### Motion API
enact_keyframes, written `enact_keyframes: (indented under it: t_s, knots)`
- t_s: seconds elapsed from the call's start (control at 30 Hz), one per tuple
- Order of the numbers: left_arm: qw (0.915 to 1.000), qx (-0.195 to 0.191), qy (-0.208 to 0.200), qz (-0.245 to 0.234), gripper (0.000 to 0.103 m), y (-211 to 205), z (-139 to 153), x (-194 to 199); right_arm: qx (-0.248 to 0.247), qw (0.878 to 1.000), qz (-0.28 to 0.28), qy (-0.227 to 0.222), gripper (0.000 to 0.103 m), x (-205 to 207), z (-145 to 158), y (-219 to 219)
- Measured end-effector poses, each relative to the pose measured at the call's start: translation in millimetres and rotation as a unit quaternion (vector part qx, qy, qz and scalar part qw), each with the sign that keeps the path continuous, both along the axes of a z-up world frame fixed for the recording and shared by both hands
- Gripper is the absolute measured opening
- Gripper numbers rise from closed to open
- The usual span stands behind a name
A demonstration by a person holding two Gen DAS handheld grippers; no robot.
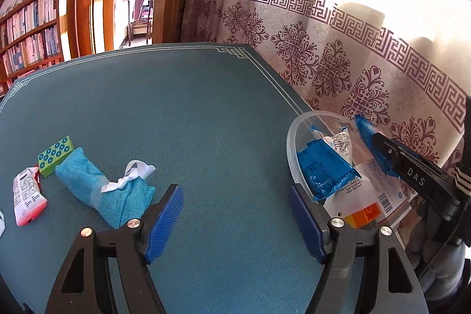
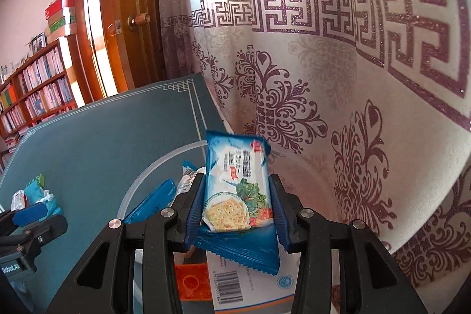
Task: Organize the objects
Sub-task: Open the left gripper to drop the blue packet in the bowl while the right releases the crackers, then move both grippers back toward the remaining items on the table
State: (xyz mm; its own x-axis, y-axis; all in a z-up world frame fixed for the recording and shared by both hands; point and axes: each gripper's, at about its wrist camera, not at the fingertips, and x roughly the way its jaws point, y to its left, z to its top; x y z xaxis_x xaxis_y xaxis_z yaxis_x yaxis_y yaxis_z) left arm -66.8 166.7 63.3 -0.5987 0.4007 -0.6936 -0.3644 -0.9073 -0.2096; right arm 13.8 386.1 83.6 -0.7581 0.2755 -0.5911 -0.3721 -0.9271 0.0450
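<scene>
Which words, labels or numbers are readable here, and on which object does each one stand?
"DAS": white letters on the right gripper body.
Cracker packet: printed characters, too blurred to read.
White package: barcode, digits too small.
White-and-red packet: print unreadable.

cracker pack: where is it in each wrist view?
Left wrist: cracker pack at right edge, seen edge-on in the right gripper, above the clear bowl.
Right wrist: centre, cracker pack upright between the pads.
Shared landmark: the bowl, left of the pack in both.
</scene>
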Motion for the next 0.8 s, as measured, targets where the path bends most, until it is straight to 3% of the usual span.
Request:
enact_keyframes:
  t_s: [0.07, 0.13, 0.43, 0.8]
  knots:
    - [1.0000, 0.004, -0.006, 0.004, 0.077, -5.5, -2.5, -1.3, -0.012, 1.000, -0.009, -0.002, 0.046, -6.3, 0.9, 6.3]
    - [0.9999, 0.006, -0.011, 0.008, 0.077, -9.1, -5.0, -3.3, -0.026, 1.000, -0.013, 0.007, 0.056, -6.5, 2.7, 11.1]
    - [0.9996, 0.009, -0.020, 0.015, 0.077, -13.8, -6.1, -4.8, -0.011, 1.000, -0.004, 0.027, 0.056, 14.5, 4.1, -9.6]
    - [0.9996, 0.007, -0.015, 0.022, 0.084, -24.1, -2.8, 4.5, -0.004, 0.999, 0.022, 0.047, 0.056, 67.3, 0.5, -45.9]
